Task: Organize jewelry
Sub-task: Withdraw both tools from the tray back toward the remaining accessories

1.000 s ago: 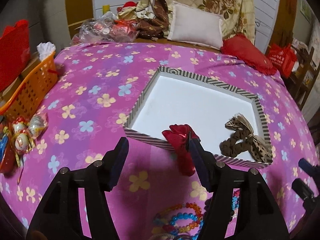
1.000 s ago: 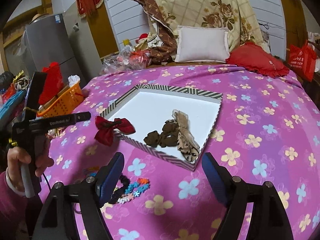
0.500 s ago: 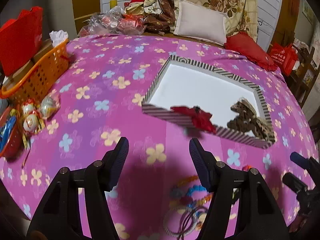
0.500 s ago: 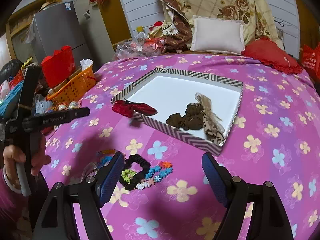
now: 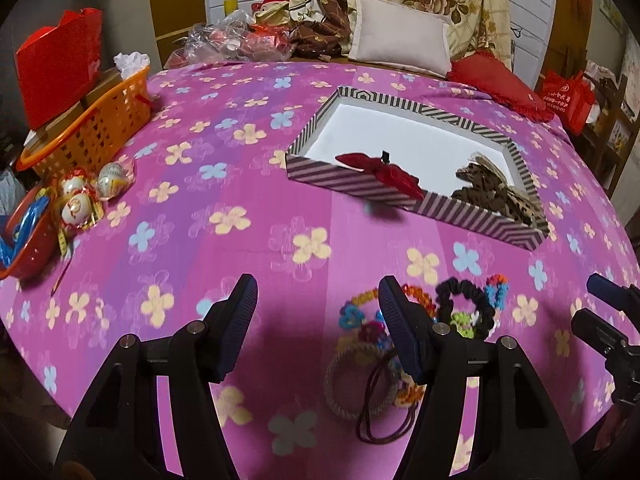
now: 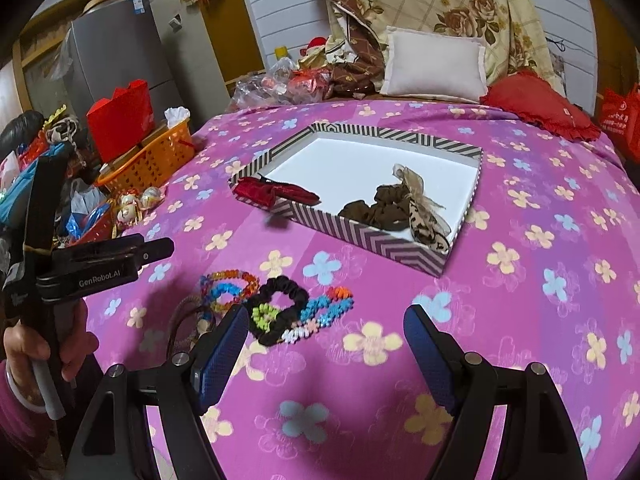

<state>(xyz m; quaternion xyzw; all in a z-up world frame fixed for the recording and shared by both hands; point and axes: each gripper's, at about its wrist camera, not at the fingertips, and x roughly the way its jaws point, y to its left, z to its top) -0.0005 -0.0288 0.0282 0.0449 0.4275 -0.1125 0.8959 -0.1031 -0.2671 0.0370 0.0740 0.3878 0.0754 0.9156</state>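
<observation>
Two bows so far at the striped box (image 6: 380,240): brown bow (image 6: 404,208) fully inside on the white floor, near corner; red bow (image 6: 276,194) draped across the near-left rim, part in, part overhanging the floral bedspread (image 6: 540,280). Pile of hair ties and bead bracelets (image 6: 276,308) remains on the bedspread, outside the box, just ahead of both tools.

Left gripper (image 5: 316,320): jaws spread wide, holding nothing, hovering above the pile. Right gripper (image 6: 320,344): jaws likewise apart, empty, just beside the pile.

Risks, as judged:
- red bow likely to slide off the rim onto the cloth, being only half seated; a nudge of the box would do it
- pile items overlap and look tangled; one pinch may lift several, or drag a cord (image 5: 376,412) along
- soft bedding may let the box tilt under a press
</observation>
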